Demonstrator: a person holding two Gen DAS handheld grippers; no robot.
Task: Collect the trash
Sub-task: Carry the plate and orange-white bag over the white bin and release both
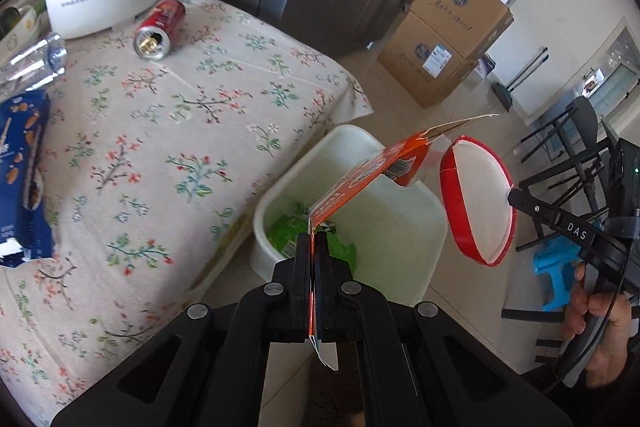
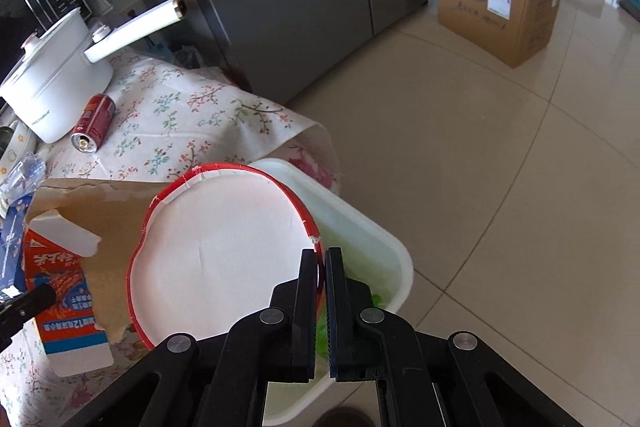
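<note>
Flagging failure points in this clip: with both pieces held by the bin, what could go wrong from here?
The left gripper pinches only the orange carton's edge; the long flap could catch the white bin's rim or land outside it. The right gripper holds the red-rimmed paper lid partly over the table; released there, it may miss.

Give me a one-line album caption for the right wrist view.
Right gripper clamps a red-rimmed paper bowl above the white bin, beside a torn orange carton.

The tablecloth (image 1: 168,131) is beige with red and green floral sprigs. The bin (image 1: 404,227) is white, the flattened carton (image 1: 360,183) orange, the paper bowl (image 2: 216,251) white with a red rim.
</note>
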